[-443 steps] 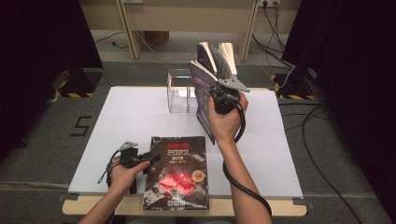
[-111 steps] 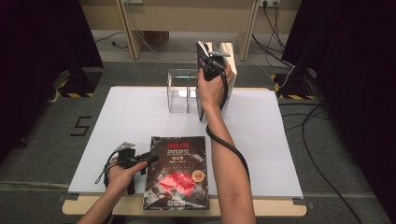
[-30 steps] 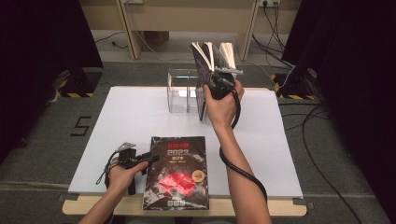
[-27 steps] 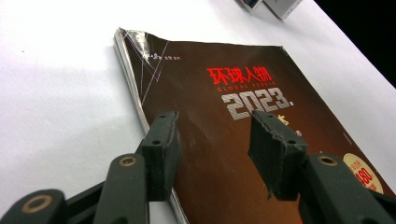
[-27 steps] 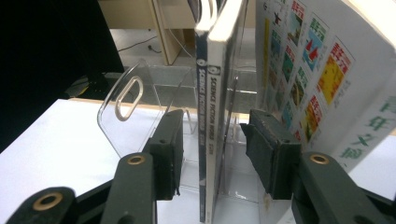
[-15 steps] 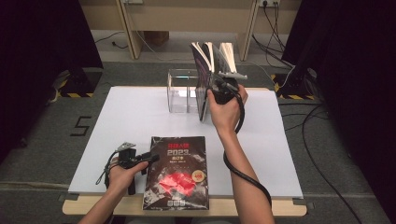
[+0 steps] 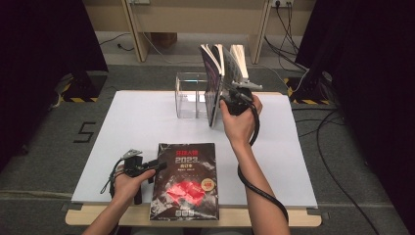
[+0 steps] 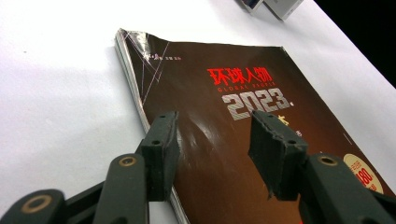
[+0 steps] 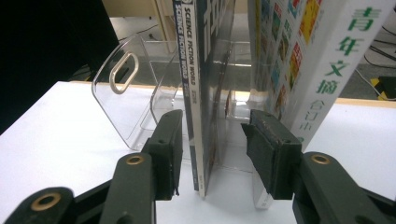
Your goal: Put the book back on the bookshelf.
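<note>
White table (image 7: pixel 137 122): clear rack (image 7: pixel 188 95) at back. Right gripper (image 9: pixel 212 135), jaws spread, straddles upright magazine (image 9: pixel 194 93) beside rack. Left gripper (image 8: pixel 212 140), spread, over flat magazine (image 8: pixel 224 140) nearer front.

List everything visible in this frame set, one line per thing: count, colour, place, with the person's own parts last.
Dark magazine: one, dark brown with red title, flat at the table's near edge.
Upright magazine: one, dark cover, standing in the clear rack between the right gripper's jaws.
White book: one, white spine with green characters, leaning at the rack's right.
Clear rack: one, transparent, far middle of the table.
Table: one, white top.
Left gripper: one, black, open at the dark magazine's left edge.
Right gripper: one, black, open around the upright magazine.
</note>
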`<move>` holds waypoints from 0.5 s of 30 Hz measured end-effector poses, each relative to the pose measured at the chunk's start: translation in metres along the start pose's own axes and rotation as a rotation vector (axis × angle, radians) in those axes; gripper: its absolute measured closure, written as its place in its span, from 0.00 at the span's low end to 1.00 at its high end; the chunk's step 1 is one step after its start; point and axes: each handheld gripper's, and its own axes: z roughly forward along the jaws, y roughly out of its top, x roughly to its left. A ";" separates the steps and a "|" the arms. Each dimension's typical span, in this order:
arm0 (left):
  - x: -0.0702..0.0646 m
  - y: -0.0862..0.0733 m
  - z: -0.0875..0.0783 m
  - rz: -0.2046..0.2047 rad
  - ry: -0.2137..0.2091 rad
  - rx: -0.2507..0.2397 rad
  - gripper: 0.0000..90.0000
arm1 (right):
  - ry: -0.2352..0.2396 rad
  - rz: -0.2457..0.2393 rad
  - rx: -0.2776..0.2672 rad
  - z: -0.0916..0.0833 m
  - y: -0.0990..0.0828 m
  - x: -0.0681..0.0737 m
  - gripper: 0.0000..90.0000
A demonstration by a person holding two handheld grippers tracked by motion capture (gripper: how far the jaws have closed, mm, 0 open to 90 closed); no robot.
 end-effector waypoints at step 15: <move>0.000 0.000 0.000 -0.003 0.004 -0.003 0.57 | 0.009 -0.003 0.033 -0.008 -0.017 -0.006 0.62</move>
